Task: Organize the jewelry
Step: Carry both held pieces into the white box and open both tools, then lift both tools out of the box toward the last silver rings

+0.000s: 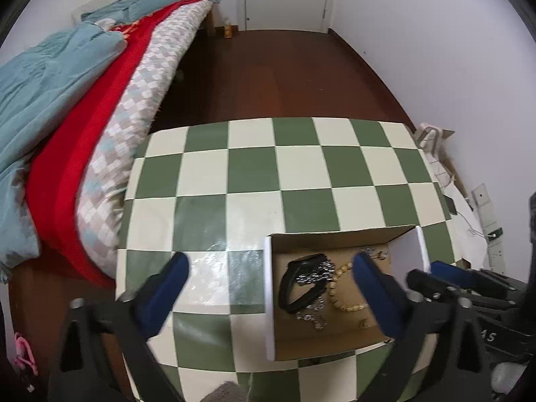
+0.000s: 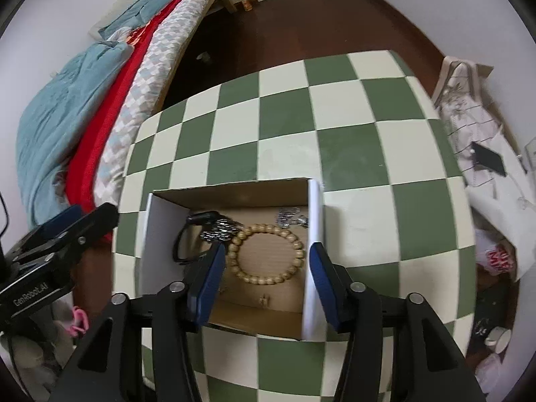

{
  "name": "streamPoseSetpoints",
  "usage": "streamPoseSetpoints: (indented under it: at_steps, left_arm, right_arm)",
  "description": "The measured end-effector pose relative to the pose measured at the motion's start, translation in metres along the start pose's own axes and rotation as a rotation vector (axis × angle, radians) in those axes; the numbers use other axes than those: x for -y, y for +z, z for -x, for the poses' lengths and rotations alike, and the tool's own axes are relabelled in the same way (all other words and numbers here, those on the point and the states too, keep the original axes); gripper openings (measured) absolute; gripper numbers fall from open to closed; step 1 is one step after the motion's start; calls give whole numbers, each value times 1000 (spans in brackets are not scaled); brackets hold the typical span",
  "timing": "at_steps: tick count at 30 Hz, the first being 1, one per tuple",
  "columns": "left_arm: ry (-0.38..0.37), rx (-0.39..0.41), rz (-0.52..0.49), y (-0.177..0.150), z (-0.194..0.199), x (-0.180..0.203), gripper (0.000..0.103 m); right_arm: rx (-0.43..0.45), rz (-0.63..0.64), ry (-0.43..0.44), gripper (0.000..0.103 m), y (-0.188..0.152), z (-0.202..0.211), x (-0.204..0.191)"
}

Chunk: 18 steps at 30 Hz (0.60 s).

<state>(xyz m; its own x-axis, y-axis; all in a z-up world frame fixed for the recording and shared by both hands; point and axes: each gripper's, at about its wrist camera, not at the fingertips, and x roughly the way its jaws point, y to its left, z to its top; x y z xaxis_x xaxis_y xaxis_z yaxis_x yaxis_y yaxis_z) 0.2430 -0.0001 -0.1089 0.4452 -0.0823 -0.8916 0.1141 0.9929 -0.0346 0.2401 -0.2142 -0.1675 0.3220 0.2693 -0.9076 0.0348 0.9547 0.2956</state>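
Jewelry lies together in an open cardboard box (image 2: 167, 221) that sits on the green-and-cream checkered desk (image 2: 351, 127), near its front edge. Inside, a wooden bead bracelet (image 2: 268, 251) rests flat on the box floor, touching a silver chain (image 2: 221, 229) at its upper left. A black band (image 1: 299, 284) curls along the left side of the box, tangled with the chain, and a second small heap of silver chain (image 2: 291, 219) sits at the far right corner.

The right gripper (image 2: 266, 279) hangs just over the box with its jaws spread about as wide as the bracelet and holding nothing; its left finger is above the chain, its right finger at the box's white right wall. The left gripper (image 1: 269, 288) is also wide open and empty, one finger over the bare desk, the other above the box interior. A bed (image 1: 110, 107) with red and teal blankets stands beside the desk.
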Motion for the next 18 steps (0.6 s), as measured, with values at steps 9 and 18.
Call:
streamPoseSetpoints:
  at_steps: [9, 18]
  left_arm:
    - [112, 40, -4, -27, 6, -5, 103]
    - [143, 91, -5, -55, 32, -3, 103]
  right_arm:
    - [37, 79, -227, 103, -29, 11, -7]
    - [113, 112, -289, 103, -54, 38, -22]
